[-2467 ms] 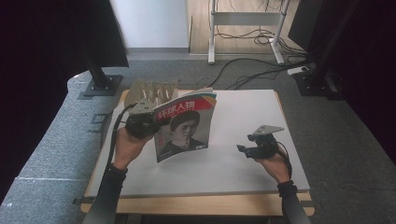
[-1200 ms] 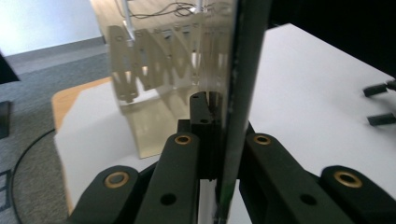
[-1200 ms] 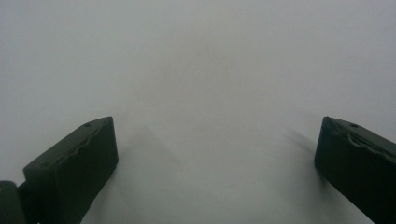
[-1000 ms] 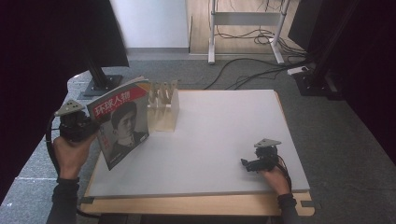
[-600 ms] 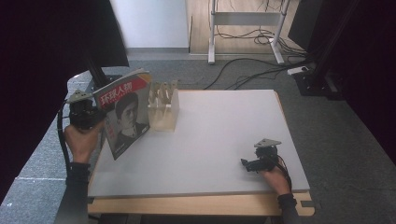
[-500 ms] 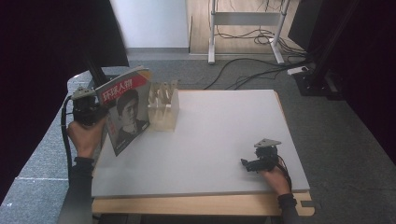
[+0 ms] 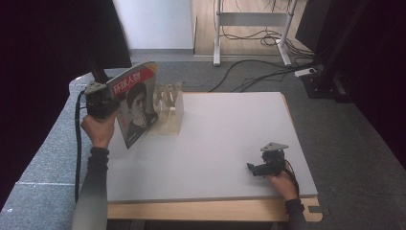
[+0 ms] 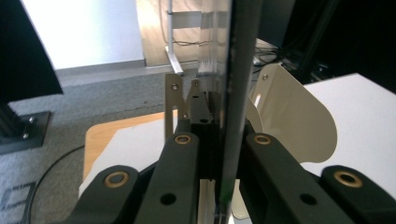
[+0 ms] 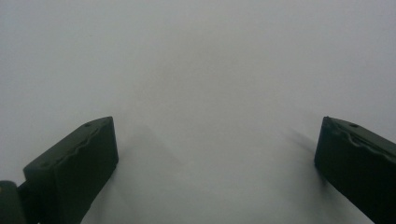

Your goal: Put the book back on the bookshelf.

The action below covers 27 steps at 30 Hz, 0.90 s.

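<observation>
A magazine [image 7: 137, 106] with a red title band and a portrait cover stands upright over the table's far left corner. My left gripper [image 7: 111, 102] is shut on its left edge. In the left gripper view the magazine [image 8: 236, 84] runs edge-on between the two black jaws of the left gripper [image 8: 223, 136], with the pale dividers of a slotted rack [image 8: 299, 122] just behind it. The magazine's right side nearly touches that rack [image 7: 170, 111]. My right gripper [image 7: 254, 168] rests near the front right of the white table [image 7: 230, 129]. Its jaws stand open over bare tabletop [image 9: 215, 140].
A dark screen on a black stand [image 7: 98, 72] stands off the table's far left. Cables [image 7: 258, 76] trail over the grey carpet behind the table, near a white desk frame [image 7: 218, 43]. The table's wooden front edge [image 7: 206, 211] lies between the person's forearms.
The left hand has carried the magazine away from the person and to the right, up to the rack. The right gripper has stayed in place.
</observation>
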{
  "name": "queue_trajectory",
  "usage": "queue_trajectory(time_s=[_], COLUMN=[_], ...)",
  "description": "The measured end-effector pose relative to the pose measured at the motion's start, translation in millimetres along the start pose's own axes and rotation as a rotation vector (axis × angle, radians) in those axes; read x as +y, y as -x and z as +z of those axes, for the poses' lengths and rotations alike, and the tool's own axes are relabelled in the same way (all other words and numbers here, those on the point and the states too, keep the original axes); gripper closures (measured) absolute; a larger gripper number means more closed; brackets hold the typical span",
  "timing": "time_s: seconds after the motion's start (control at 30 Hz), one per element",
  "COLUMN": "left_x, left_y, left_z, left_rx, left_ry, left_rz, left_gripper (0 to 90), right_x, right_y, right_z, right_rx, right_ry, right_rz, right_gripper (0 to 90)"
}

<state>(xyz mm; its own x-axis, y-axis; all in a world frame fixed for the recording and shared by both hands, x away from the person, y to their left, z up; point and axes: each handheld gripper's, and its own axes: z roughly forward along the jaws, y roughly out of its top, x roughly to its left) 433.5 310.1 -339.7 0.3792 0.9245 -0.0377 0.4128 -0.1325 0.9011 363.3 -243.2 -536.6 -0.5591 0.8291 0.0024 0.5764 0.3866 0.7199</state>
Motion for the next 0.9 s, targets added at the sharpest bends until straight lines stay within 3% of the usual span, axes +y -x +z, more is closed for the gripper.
queue_trajectory(time_s=[0.07, 0.1, 0.13, 0.17, 0.2, 0.23, 0.27, 0.33, 0.37, 0.4, 0.47, 0.6, 0.7, 0.9], left_x=[1.4, 1.4, 5.9, 5.9, 8.1, 11.5, 11.5, 13.6, 14.5, 15.1, 15.1, 12.5, 9.7, -2.4], left_y=[-1.8, -1.8, -3.6, -3.6, -4.0, -4.7, -4.7, -4.7, -5.4, -3.7, -3.6, -3.9, -5.6, -9.9], left_z=[0.7, 0.7, -1.6, -1.6, -2.7, -3.3, -3.3, -3.6, -2.7, -3.2, -3.6, -5.3, -1.0, 13.1], left_rx=[-0.050, -0.050, -0.073, -0.073, -0.080, -0.101, -0.101, -0.110, -0.133, -0.108, -0.094, -0.037, -0.034, -0.046], left_ry=[-0.028, -0.028, -0.082, -0.082, -0.116, -0.185, -0.185, -0.241, -0.275, -0.301, -0.296, -0.185, -0.134, -0.122], left_rz=[-0.002, -0.002, -0.007, -0.007, 0.000, 0.001, 0.001, 0.008, -0.006, 0.015, 0.010, 0.001, -0.027, -0.055], left_gripper=[86.5, 86.3, 85.9, 85.4, 85.4, 84.6, 84.2, 84.1, 82.9, 84.4, 86.8, 87.3, 87.2, 86.6], right_x=[0.0, 0.0, 0.0, 0.0, 0.0, 0.1, 0.1, 0.1, 0.0, 0.0, 0.0, 0.1, 0.1, 0.0], right_y=[-0.1, -0.1, 0.0, 0.0, -0.1, 0.0, 0.0, 0.0, -0.1, 0.0, 0.0, 0.1, 0.1, 0.1], right_z=[0.0, 0.0, 0.0, 0.0, 0.0, 0.0, 0.0, 0.0, 0.1, 0.1, 0.0, 0.0, 0.0, 0.1], right_rx=[0.000, 0.000, 0.000, 0.000, 0.000, 0.001, 0.001, 0.001, 0.000, 0.000, 0.000, 0.002, 0.002, 0.001], right_ry=[0.000, 0.000, 0.000, 0.000, 0.000, -0.002, -0.002, -0.002, 0.000, -0.001, -0.001, -0.002, -0.001, 0.000], right_rz=[0.000, 0.000, 0.000, 0.000, 0.000, -0.001, -0.001, 0.000, 0.000, 0.000, 0.000, 0.000, 0.001, 0.000], right_gripper=[0.0, 0.0, 0.0, 0.0, 0.0, 0.0, 0.0, 0.0, 0.0, 0.0, 0.0, 0.0, 0.0, 0.0])
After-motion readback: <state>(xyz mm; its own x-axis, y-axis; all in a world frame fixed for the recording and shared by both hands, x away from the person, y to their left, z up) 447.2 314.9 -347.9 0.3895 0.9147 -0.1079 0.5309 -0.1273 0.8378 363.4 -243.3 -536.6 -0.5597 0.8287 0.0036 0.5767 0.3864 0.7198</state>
